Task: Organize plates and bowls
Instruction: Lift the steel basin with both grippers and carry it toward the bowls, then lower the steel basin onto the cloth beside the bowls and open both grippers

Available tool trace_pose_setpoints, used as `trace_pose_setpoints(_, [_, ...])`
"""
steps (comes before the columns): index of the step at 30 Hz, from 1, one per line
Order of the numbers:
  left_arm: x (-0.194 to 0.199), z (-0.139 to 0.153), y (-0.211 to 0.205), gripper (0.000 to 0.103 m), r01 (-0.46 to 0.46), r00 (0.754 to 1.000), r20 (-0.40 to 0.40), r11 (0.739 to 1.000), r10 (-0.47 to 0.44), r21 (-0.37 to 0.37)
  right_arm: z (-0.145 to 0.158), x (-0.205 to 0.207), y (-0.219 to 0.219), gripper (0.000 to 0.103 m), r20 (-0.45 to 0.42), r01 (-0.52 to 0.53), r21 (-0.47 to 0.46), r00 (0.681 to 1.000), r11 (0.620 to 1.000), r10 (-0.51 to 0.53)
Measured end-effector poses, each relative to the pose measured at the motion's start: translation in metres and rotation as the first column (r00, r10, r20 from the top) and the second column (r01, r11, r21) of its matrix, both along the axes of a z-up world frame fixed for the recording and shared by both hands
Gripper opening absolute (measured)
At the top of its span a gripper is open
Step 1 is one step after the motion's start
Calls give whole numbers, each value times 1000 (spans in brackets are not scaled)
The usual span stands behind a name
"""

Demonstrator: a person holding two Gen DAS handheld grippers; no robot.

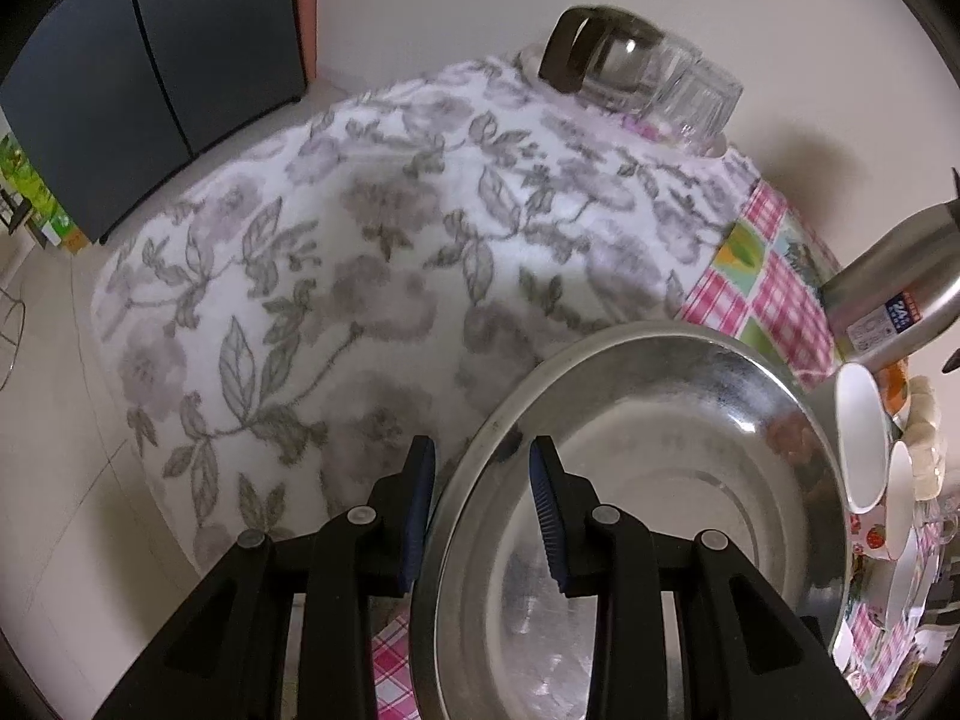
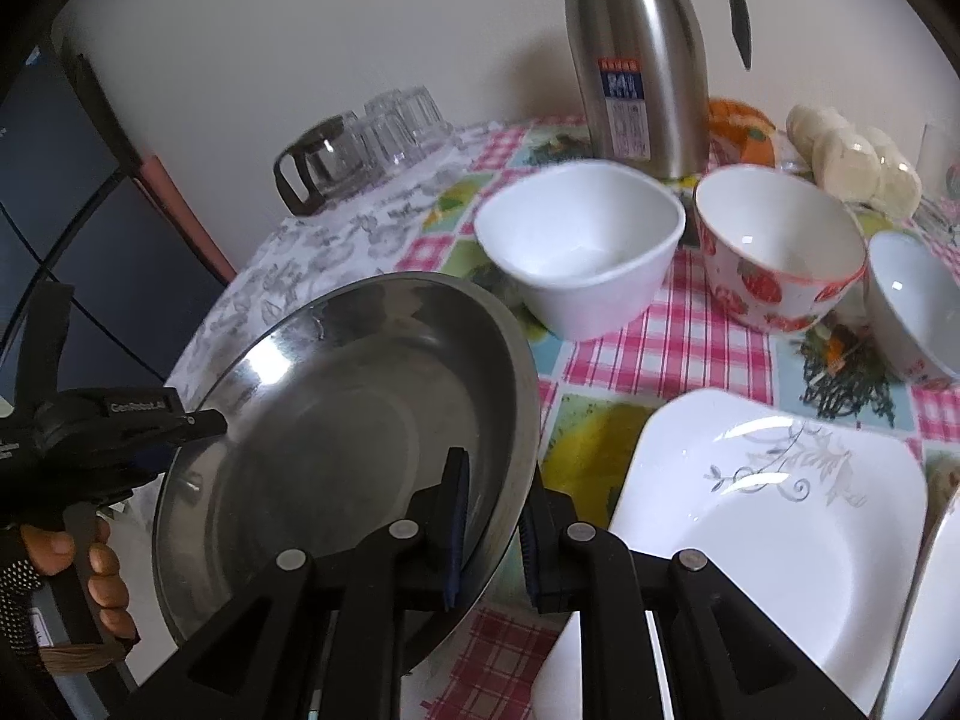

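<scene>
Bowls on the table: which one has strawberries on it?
The middle round white bowl with red strawberries; the squarish white bowl and small white bowl beside it look plain.

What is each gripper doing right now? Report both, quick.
Left gripper: closed on the rim of the steel bowl.
Right gripper: closed on the opposite rim of the same bowl.

In the right wrist view, the basin (image 2: 336, 438) is set left of the plate (image 2: 774, 540), three bowls (image 2: 579, 246) are ranged behind them, and the flask (image 2: 636, 54) is placed behind those on the tabletop (image 2: 690, 354).
</scene>
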State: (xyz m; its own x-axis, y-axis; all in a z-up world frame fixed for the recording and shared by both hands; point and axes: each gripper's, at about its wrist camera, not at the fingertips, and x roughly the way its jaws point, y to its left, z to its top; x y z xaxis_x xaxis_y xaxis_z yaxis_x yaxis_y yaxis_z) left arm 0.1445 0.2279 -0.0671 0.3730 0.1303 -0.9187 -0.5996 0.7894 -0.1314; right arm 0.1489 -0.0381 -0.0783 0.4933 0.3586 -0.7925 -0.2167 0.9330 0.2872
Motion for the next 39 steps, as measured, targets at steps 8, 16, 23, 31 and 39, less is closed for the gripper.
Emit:
trace_pose_setpoints(8, [-7, 38, -17, 34, 34, 994, 101, 999, -37, 31, 31, -7, -12, 17, 73, 6, 14, 997, 1000, -7])
trace_pose_setpoints(16, [-10, 65, -47, 34, 87, 981, 173, 995, -93, 44, 59, -19, -38, 17, 128, 43, 24, 991, 999, -46])
trace_pose_setpoints(23, [-8, 74, -78, 34, 147, 969, 192, 988, -154, 51, 72, -25, -70, 17, 138, 91, 30, 986, 995, -94])
trace_pose_setpoints(31, [-9, 85, -122, 34, 225, 949, 212, 972, -233, 65, 75, -32, -111, 17, 130, 152, 33, 979, 988, -155])
trace_pose_setpoints(39, [-8, 88, -162, 34, 305, 926, 209, 949, -315, 80, 79, -40, -150, 19, 118, 207, 37, 971, 978, -210])
